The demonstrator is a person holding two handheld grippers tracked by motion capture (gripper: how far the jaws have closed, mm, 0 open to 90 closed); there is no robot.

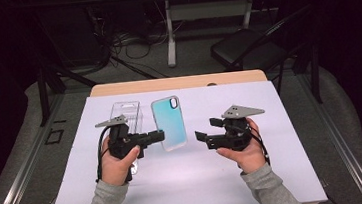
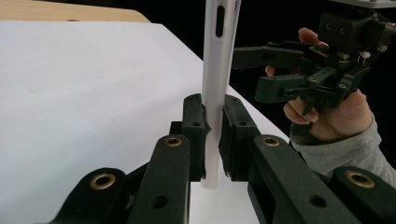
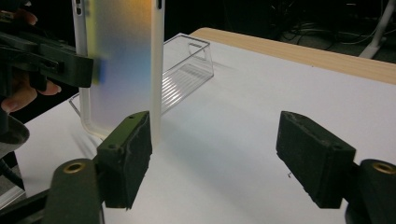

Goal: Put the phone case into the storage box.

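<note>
A frosted phone case [image 1: 169, 123] with a pale blue-to-yellow tint is held up on edge above the white mat [image 1: 276, 173]. My left gripper [image 1: 161, 135] is shut on its left rim; in the left gripper view both pads [image 2: 195, 126] press the white rim of the phone case [image 2: 215, 70]. To the case's right, my right gripper [image 1: 204, 130] stands open and clear of it. In the right gripper view its jaws are wide apart with only bare mat between them, and the phone case [image 3: 116, 70] rises just behind the left pad [image 3: 128, 158].
A clear plastic package [image 1: 127, 114] lies on the mat behind the left hand, also seen as the clear package [image 3: 187, 70] beyond the case. The wooden table edge [image 1: 177, 83] runs along the back. A black chair [image 1: 249, 45] and cables sit on the floor beyond.
</note>
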